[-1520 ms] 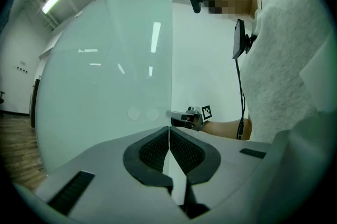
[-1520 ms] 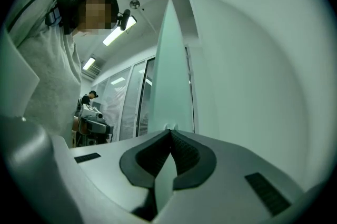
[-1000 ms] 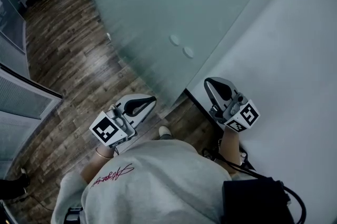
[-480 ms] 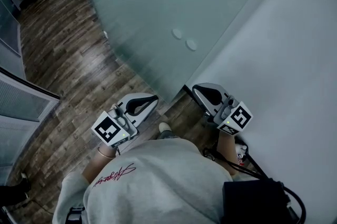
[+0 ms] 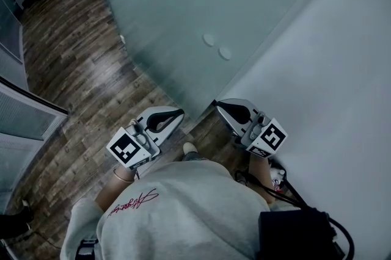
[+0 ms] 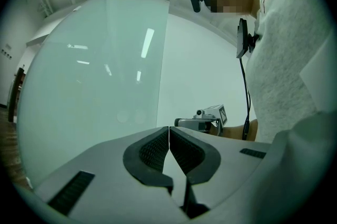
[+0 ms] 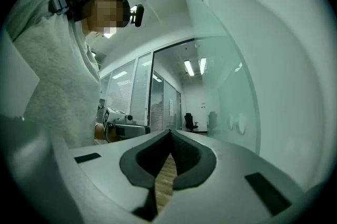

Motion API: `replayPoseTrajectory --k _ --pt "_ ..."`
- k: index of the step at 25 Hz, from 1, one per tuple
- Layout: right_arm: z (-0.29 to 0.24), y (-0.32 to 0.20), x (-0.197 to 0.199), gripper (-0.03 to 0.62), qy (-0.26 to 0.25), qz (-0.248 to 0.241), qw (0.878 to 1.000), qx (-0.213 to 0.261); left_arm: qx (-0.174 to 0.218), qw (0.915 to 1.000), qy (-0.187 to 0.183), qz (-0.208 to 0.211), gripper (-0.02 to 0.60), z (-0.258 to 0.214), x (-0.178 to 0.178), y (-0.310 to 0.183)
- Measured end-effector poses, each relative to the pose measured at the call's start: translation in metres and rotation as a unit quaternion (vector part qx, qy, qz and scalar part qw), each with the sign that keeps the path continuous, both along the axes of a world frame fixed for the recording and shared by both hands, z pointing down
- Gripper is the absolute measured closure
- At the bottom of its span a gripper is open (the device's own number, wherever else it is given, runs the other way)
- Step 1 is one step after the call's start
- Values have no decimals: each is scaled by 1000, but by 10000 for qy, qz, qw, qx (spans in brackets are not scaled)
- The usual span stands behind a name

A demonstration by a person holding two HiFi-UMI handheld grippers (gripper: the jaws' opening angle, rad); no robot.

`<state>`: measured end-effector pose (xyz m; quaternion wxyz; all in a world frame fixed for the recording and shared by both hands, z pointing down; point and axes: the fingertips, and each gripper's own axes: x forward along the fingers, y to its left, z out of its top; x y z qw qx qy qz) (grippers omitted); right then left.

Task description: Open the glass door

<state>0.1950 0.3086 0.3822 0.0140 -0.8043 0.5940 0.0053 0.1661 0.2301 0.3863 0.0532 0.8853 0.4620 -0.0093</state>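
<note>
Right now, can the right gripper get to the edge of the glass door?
Probably yes. The right gripper, shut and empty, sits close to the free edge of the glass door, and nothing stands between them. Whether it touches the edge, I can't tell.

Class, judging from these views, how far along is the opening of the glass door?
Done: the glass door seems already swung aside; the right gripper view shows an open way to a corridor beside it. In hand: nothing gripped; the right gripper, shut, points at the door's near edge, the left gripper shut and empty alongside. Left: perhaps pushing it wider; contact cannot be told.
</note>
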Motion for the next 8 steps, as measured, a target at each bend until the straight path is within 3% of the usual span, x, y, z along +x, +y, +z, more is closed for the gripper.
replayPoseTrajectory --k 8 --pt "-1 2 4 577 6 -12 10000 17 -49 9999 73 102 563 -5 9 6"
